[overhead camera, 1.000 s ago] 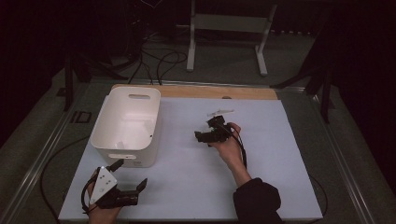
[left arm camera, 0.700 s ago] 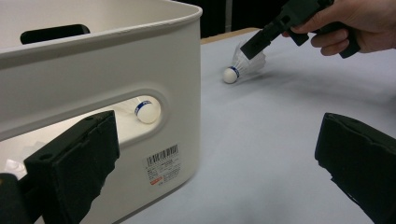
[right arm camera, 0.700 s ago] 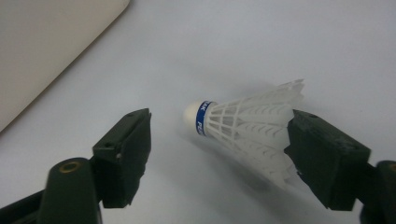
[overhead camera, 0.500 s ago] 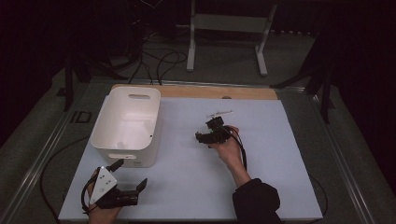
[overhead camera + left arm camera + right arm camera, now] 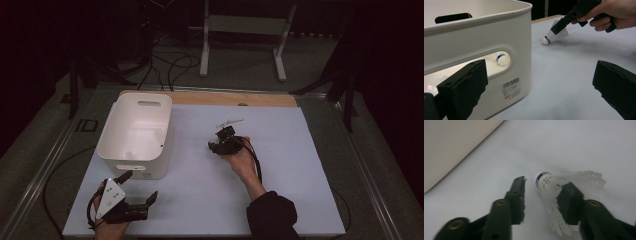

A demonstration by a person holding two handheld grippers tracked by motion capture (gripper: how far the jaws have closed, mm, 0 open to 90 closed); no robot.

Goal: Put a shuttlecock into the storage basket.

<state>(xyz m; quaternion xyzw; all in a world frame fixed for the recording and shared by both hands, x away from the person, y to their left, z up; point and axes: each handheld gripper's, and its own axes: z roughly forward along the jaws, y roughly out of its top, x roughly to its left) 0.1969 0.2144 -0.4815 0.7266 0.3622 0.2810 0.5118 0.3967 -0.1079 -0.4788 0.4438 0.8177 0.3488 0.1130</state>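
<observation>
A: Right gripper (image 5: pixel 541 195)?
B: Jaws just been closing round the shuttlecock (image 5: pixel 564 185) lying on the counter (image 5: pixel 300 150); one pad touches its feathers, the other stands apart.
A: Left gripper (image 5: pixel 539 85)?
B: Wide, beside the white bin (image 5: pixel 486 32).

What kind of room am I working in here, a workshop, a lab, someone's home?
Most likely a lab or recording workspace, not a home: a pale mat-covered table under dim light, loose cables on the floor behind it, and a white metal stand at the back.
</observation>
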